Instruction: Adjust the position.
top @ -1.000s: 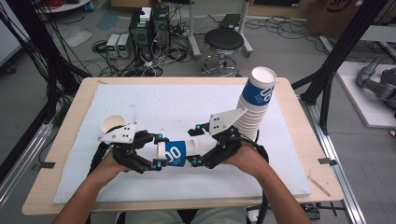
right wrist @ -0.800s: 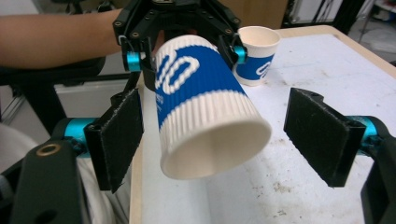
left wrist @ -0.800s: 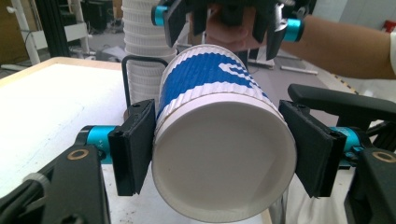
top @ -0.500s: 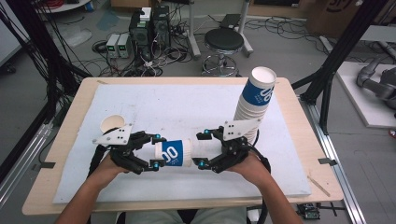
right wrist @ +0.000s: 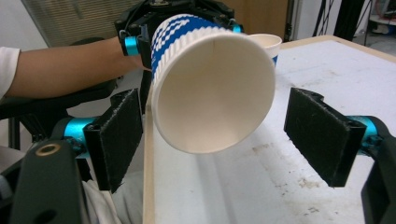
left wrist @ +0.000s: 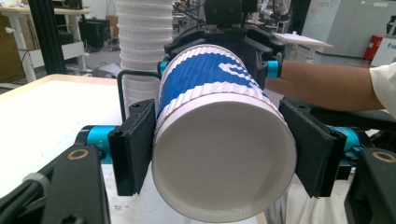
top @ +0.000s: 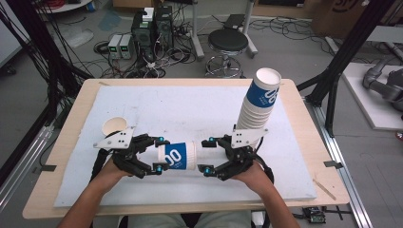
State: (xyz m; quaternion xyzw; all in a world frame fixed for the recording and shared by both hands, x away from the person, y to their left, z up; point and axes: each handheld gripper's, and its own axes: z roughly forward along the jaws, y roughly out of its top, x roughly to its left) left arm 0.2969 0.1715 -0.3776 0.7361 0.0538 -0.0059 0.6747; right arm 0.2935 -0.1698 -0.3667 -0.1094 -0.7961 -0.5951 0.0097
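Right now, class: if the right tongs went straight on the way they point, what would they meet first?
The open mouth of the blue cup, lying level and clamped at its base end by the left tongs. The right tongs stand open, pads either side of the rim; whether they'd slide around it or hit it is unclear.

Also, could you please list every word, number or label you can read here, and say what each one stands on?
"00": white on the blue band of the paper cup held sideways by the left gripper.
"00": blue band of the top cup on the cup stack.
Dark print on the cardboard box: too cropped to read.
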